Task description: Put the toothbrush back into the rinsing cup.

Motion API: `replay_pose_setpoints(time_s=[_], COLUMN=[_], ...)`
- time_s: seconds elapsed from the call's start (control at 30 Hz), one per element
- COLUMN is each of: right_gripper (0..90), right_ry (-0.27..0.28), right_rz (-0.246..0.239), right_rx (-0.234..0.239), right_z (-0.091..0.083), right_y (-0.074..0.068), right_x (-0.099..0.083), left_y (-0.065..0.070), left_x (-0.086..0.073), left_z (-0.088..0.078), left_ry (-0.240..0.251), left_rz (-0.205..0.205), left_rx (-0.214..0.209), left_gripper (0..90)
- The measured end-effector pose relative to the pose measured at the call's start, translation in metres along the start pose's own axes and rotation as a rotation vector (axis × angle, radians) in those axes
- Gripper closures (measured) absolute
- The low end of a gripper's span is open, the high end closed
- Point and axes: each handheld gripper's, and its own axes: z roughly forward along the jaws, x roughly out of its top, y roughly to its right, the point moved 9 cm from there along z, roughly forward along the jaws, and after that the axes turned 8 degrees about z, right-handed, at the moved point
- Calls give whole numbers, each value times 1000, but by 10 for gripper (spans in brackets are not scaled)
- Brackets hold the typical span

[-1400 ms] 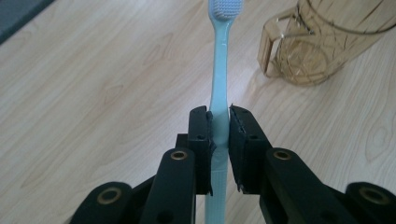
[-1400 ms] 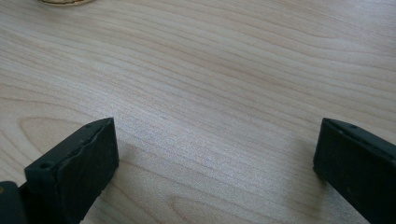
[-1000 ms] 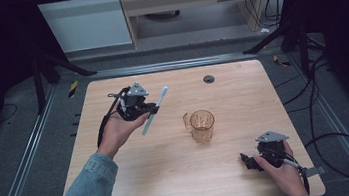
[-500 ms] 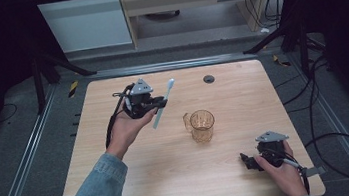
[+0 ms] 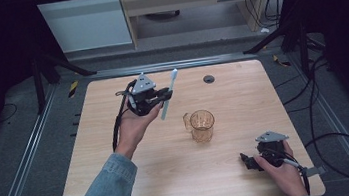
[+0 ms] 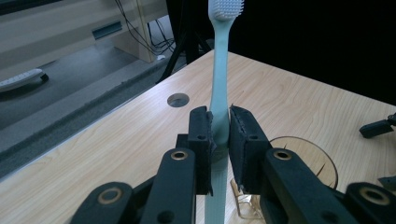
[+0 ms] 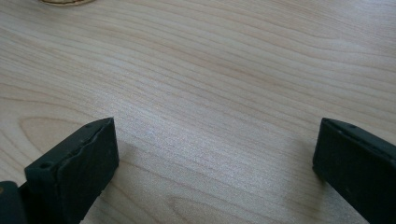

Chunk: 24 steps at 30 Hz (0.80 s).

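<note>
- left gripper [image 5: 162, 97] sits upper left of centre in the high view, jaws clamped on the toothbrush [image 5: 169, 93] around mid-handle.
- in the left gripper view the toothbrush [image 6: 219, 100] runs up the middle of the frame, bristle head at the top edge, pads squeezing the handle from both sides.
- toothbrush is off the table [image 5: 242, 94], held in the air up-left of the cup [image 5: 202, 125], well apart from it.
- right gripper [image 5: 251, 161] rests low at the lower right of the high view; its jaws stand wide with nothing between them, bare wood below in the right gripper view.
- handling, my read: light, thin plastic handle, stiff enough but will flex a bit at the neck; smooth, so it can pivot or slip in the pads.
- a grip near mid-handle looks right: balanced, keeps the bristles clear. avoid the head and the thin neck.
- cup looks like clear amber plastic, light, handle on its left side; easy to tip if the brush end knocks the rim.
</note>
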Motion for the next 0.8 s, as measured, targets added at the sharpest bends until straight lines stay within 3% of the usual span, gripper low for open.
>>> replay_pose_setpoints(time_s=[0.4, 0.8], right_gripper=[7, 6], right_ry=[0, 0], right_rz=[1, 1], right_rx=[-1, 0], right_z=[0, 0], right_y=[0, 0], right_x=[0, 0], left_y=[3, 3], left_x=[20, 17], left_z=[7, 12], left_ry=[83, 119], left_rz=[7, 1], left_rx=[15, 8], left_gripper=[787, 787])
